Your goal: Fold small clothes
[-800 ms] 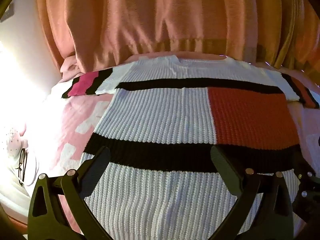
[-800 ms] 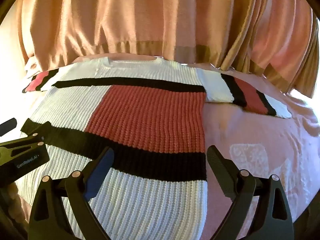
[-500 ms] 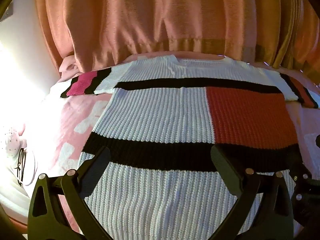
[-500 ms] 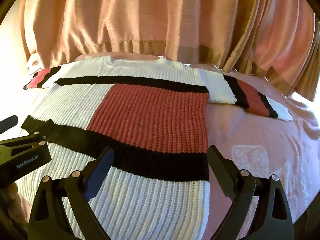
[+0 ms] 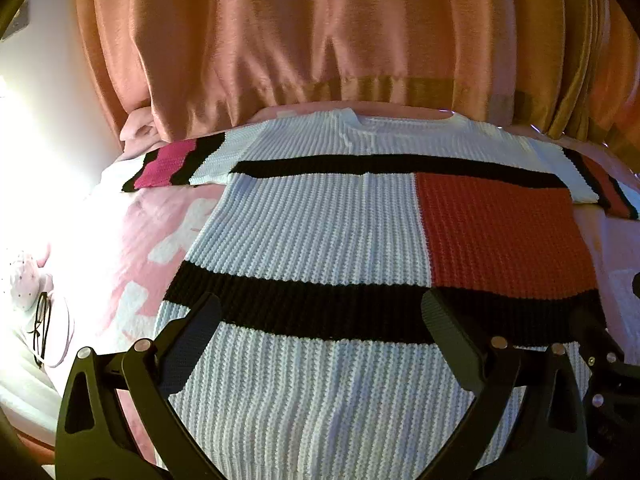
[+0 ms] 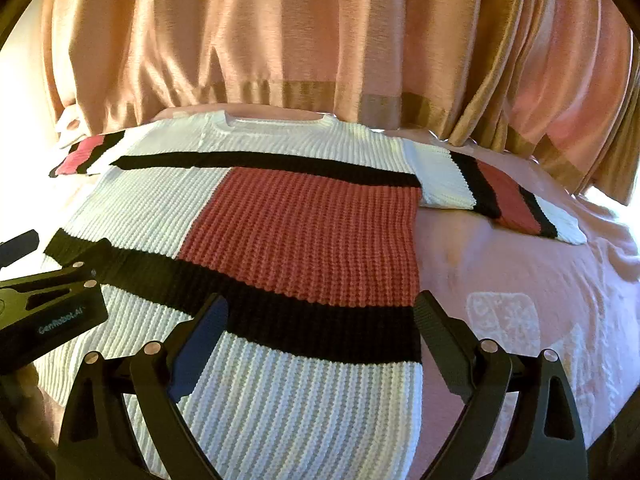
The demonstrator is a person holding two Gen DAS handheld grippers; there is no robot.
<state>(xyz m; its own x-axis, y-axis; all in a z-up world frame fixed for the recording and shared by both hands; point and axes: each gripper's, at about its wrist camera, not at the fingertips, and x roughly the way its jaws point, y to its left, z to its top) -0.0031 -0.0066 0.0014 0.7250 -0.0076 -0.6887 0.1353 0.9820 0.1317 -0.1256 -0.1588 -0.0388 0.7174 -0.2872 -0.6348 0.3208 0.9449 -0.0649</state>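
Observation:
A knitted sweater point(image 5: 320, 232) with white, black and red blocks lies flat on the pink bed cover, collar at the far side, sleeves spread out left and right. It also shows in the right wrist view point(image 6: 304, 232). My left gripper point(image 5: 322, 320) is open and empty, above the sweater's lower left part near the black band. My right gripper point(image 6: 320, 320) is open and empty, above the sweater's lower right part, its right finger point(image 6: 440, 336) at the sweater's right edge. The left gripper's body point(image 6: 44, 304) shows at the left of the right wrist view.
A pink bed cover point(image 6: 520, 280) with white patterns lies under the sweater. Orange curtains point(image 5: 320, 32) hang along the far side. A pair of glasses point(image 5: 42, 320) and a dotted white thing point(image 5: 24, 280) lie at the left edge, in strong light.
Both grippers have drawn back slightly toward the hem, so more of the sweater shows. The sweater has not moved. Both stay open.

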